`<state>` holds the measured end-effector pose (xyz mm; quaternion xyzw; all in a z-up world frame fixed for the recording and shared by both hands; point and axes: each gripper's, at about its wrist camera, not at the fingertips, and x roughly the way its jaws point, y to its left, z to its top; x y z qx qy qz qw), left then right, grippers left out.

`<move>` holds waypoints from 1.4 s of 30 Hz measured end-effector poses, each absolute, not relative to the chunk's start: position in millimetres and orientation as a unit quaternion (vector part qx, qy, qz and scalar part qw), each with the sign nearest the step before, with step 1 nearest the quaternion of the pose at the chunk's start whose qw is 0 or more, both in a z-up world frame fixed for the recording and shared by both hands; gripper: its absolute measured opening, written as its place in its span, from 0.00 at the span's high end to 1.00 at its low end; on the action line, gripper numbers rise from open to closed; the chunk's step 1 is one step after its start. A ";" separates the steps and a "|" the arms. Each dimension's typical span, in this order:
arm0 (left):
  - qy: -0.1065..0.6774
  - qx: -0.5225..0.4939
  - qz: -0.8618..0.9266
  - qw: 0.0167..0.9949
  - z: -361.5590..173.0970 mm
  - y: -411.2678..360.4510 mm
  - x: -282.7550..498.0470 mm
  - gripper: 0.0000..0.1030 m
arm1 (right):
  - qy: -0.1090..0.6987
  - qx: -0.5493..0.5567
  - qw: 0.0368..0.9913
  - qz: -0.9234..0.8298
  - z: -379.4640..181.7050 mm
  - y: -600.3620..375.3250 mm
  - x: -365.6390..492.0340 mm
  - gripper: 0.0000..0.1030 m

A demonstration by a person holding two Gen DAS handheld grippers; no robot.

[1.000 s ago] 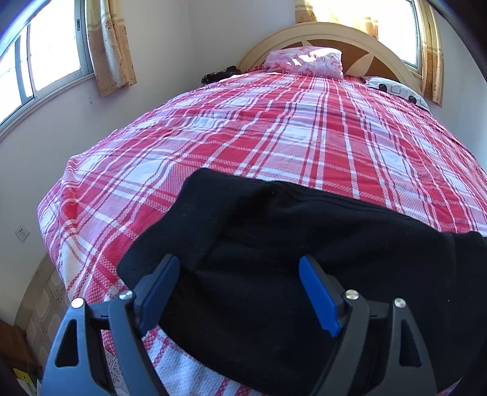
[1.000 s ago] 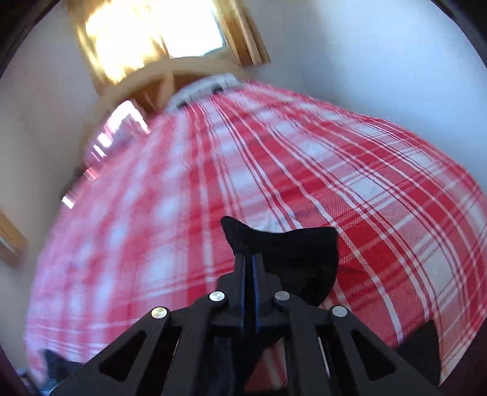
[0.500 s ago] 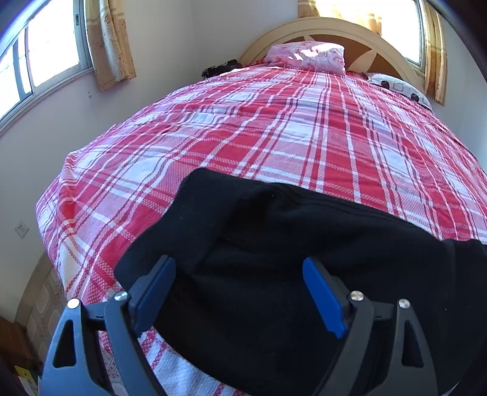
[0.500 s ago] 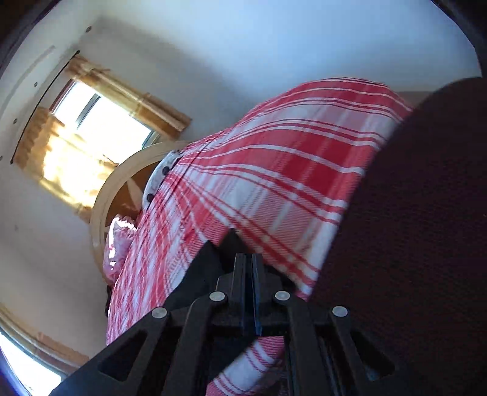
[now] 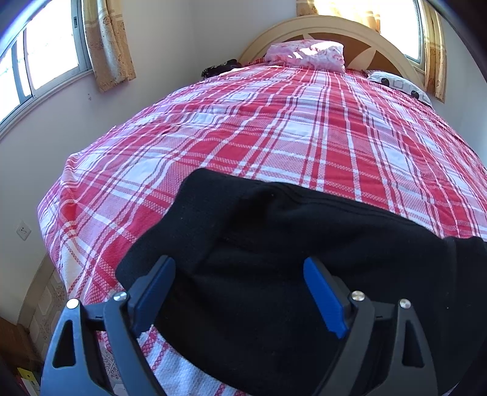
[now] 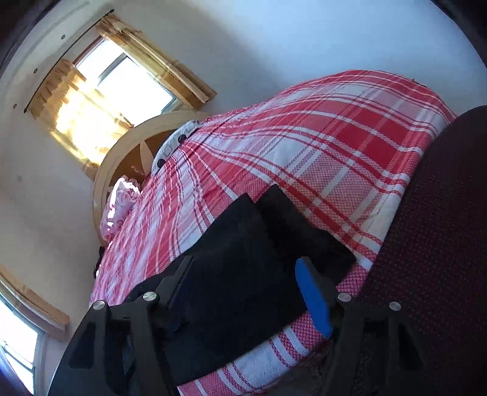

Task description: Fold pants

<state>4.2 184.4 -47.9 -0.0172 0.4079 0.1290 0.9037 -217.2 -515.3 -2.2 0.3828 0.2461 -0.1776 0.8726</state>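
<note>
Black pants [image 5: 274, 274] lying flat at near edge of bed [image 5: 274, 128], long axis running crosswise to bed's length, parallel w/ foot edge. Left tongs [image 5: 240, 292] hovering over them, spread wide, gripping nothing. Right tongs [image 6: 246, 292] opening, pants' folded end between pads, not pinched.

A home bedroom: plaid-covered bed [image 5: 274, 137] (arched headboard [image 5: 328, 27]), pillows [image 5: 304, 54], curtained windows [image 5: 45, 58].

free: bedspread [image 5: 274, 137] beyond pants [image 5: 289, 259] | blocked: pillows [image 5: 307, 54], headboard [image 5: 334, 27]
</note>
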 end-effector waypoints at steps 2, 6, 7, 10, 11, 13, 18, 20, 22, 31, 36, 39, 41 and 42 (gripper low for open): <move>0.407 -0.015 0.131 0.904 -48.1 183.9 4.1 0.13 | 0.290 0.360 0.867 -0.186 -13.8 -514.5 -201.7 0.59; 0.410 -0.015 0.129 0.903 -47.9 184.1 5.5 0.11 | 0.332 0.327 0.860 -0.208 -23.3 -510.8 -185.4 0.89; 0.410 -0.015 0.129 0.903 -47.9 184.2 5.9 0.11 | 0.334 0.333 0.859 -0.199 -20.3 -512.9 -184.8 0.92; 0.411 -0.014 0.130 0.902 -48.2 185.0 7.4 0.09 | 0.317 0.296 0.879 -0.199 7.0 -516.0 -193.0 0.92; 0.411 -0.014 0.130 0.902 -48.1 185.2 7.4 0.09 | 0.308 0.276 0.888 -0.199 18.7 -516.7 -195.2 0.92; 0.411 -0.012 0.130 0.902 -48.1 185.8 8.8 0.08 | 0.285 0.245 0.905 -0.200 47.4 -517.1 -201.6 0.92; 0.409 -0.012 0.132 0.903 -48.9 187.3 11.1 0.05 | 0.295 0.176 0.908 -0.241 74.4 -525.1 -209.9 0.93; 0.408 -0.011 0.132 0.903 -49.4 187.3 11.4 0.04 | 0.318 0.175 0.899 -0.245 57.1 -532.5 -208.3 0.92; 0.409 -0.008 0.130 0.903 -49.0 187.2 11.3 0.04 | 0.345 0.177 0.891 -0.235 27.2 -539.4 -202.9 0.92; 0.417 -0.012 0.134 0.899 -48.4 190.2 15.3 0.00 | 0.384 0.272 0.848 -0.244 0.3 -559.0 -232.5 0.70; 0.412 -0.010 0.142 0.900 -49.6 188.5 14.6 0.00 | 0.331 0.284 0.855 -0.280 27.7 -563.0 -248.2 0.54; 0.412 -0.010 0.145 0.900 -49.4 187.9 14.5 0.00 | 0.304 0.315 0.863 -0.252 31.9 -572.2 -236.6 0.35; 0.413 -0.012 0.145 0.899 -48.9 188.7 14.7 0.00 | 0.326 0.322 0.857 -0.236 25.9 -577.8 -219.6 0.35; 0.414 -0.013 0.145 0.898 -48.8 188.9 14.7 0.00 | 0.342 0.328 0.850 -0.231 21.7 -579.7 -213.3 0.35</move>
